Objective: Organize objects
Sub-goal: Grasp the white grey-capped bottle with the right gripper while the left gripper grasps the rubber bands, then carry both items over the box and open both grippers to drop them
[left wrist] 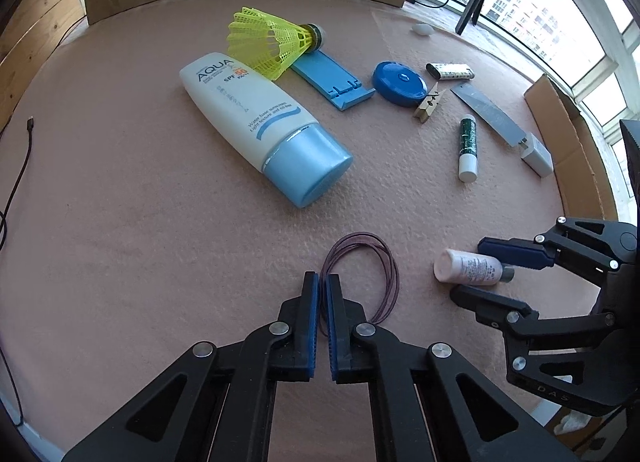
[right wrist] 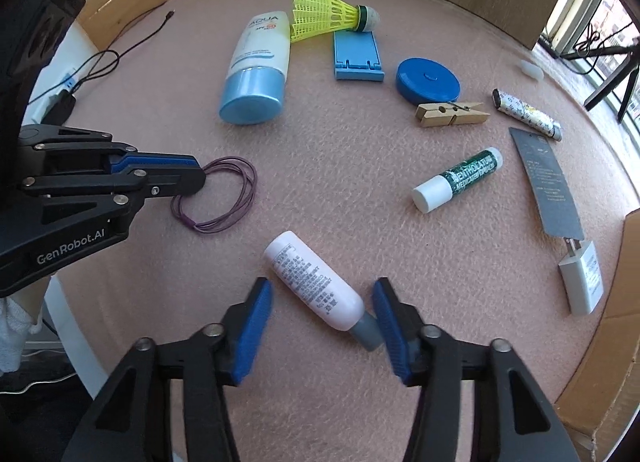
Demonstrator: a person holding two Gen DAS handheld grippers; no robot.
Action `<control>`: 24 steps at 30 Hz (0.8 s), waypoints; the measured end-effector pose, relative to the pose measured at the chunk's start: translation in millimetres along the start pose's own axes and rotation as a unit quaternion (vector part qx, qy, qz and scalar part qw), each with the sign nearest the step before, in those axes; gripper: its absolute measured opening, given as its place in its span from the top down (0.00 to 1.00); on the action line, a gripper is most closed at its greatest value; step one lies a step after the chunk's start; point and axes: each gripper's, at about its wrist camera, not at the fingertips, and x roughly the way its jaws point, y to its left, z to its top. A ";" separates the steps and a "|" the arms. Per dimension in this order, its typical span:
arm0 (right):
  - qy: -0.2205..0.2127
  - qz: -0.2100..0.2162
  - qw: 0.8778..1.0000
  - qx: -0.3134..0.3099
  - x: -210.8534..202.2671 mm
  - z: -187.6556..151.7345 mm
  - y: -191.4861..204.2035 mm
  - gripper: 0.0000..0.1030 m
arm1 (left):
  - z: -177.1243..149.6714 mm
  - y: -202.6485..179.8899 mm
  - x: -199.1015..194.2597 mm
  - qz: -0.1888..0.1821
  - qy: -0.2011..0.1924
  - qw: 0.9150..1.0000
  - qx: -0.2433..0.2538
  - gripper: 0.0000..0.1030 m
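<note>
A loop of purple elastic band [left wrist: 384, 274] lies on the pink mat [left wrist: 140, 202]. My left gripper [left wrist: 323, 277] is shut on its near-left strand; the right wrist view shows the same pinch at the left gripper [right wrist: 200, 179] and band [right wrist: 236, 198]. A small pink bottle with a grey cap [right wrist: 316, 286] lies slantwise between the jaws of my right gripper [right wrist: 322, 291]. The right pad is next to the cap, while the left pad stands clear of the bottle, so this gripper is open. The left wrist view has the right gripper [left wrist: 468, 268] around that bottle [left wrist: 470, 267].
Farther back lie a sunscreen tube [left wrist: 256, 118], a yellow shuttlecock [left wrist: 268, 38], a blue stand [left wrist: 332, 80], a blue round case [left wrist: 400, 82], a clothespin [left wrist: 430, 102], a lip balm [left wrist: 467, 146], a grey card [left wrist: 488, 112] and a white charger [left wrist: 536, 154]. A cardboard box [left wrist: 576, 142] borders the right edge.
</note>
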 end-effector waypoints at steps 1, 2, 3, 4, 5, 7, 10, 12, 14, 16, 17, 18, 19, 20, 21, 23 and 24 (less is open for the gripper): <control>-0.001 -0.001 1.000 0.004 -0.9 -0.4 -0.2 0.71 | -0.7 0.4 -0.5 -0.002 0.000 1.000 -0.002 0.97; -0.001 0.000 1.000 0.006 -1.9 -0.9 -1.1 0.79 | -1.3 0.7 -1.1 -0.006 0.001 1.000 -0.005 0.97; -0.002 0.000 1.000 0.007 -2.7 -1.5 -2.2 0.82 | -1.8 1.2 -2.0 -0.008 0.001 1.000 -0.008 0.97; -0.004 -0.001 1.000 0.010 -3.7 -2.3 -3.6 0.82 | -2.1 1.5 -3.9 -0.011 0.000 1.000 -0.011 0.97; -0.007 0.000 1.000 0.014 -4.1 -2.9 -4.2 0.82 | -2.4 1.2 -6.3 -0.011 -0.002 1.000 -0.011 0.97; -0.015 -0.013 0.998 0.058 -4.5 -3.8 -0.7 0.82 | -2.3 -0.6 -15.0 -0.012 -0.010 1.000 -0.009 0.97; -0.031 -0.015 0.997 0.068 -15.3 -10.1 -4.3 0.82 | 0.7 -5.4 -32.9 -0.014 -0.025 1.000 -0.002 0.97; -0.045 -0.015 0.996 0.080 -26.0 -15.5 -9.9 0.82 | 4.9 -8.0 -46.3 -0.022 -0.035 0.999 -0.003 0.98; -0.060 -0.011 0.993 0.103 -40.0 -23.1 -19.5 0.82 | 10.4 -13.5 -59.0 -0.026 -0.047 0.999 0.002 0.98; -0.076 -0.012 0.988 0.132 -54.2 -30.7 -30.8 0.82 | 16.3 -24.7 -69.4 -0.017 -0.063 0.998 0.023 0.98; -0.082 -0.011 0.986 0.142 -56.0 -31.5 -29.8 0.82 | 18.9 -29.7 -72.1 -0.006 -0.070 0.997 0.034 0.98; -0.089 -0.010 0.984 0.154 -62.2 -32.9 -36.5 0.82 | 20.0 -32.6 -73.8 0.005 -0.074 0.996 0.042 0.98; -0.095 -0.011 0.982 0.163 -68.1 -36.2 -42.5 0.82 | 21.4 -31.6 -73.2 -0.001 -0.068 0.997 0.038 0.98; -0.099 -0.017 0.980 0.169 -72.5 -38.2 -44.5 0.82 | 23.5 -27.4 -72.5 -0.017 -0.059 0.998 0.028 0.98; -0.105 -0.025 0.978 0.176 -79.5 -43.1 -49.8 0.82 | 24.1 -25.6 -72.6 -0.023 -0.054 0.998 0.022 0.98; -0.113 -0.034 0.975 0.187 -85.8 -47.5 -55.7 0.82 | 28.0 -27.0 -77.0 -0.010 -0.058 0.998 0.028 0.98; -0.118 -0.040 0.973 0.192 -90.4 -50.3 -56.6 0.82 | 30.8 -29.4 -81.5 -0.010 -0.063 0.997 0.032 0.98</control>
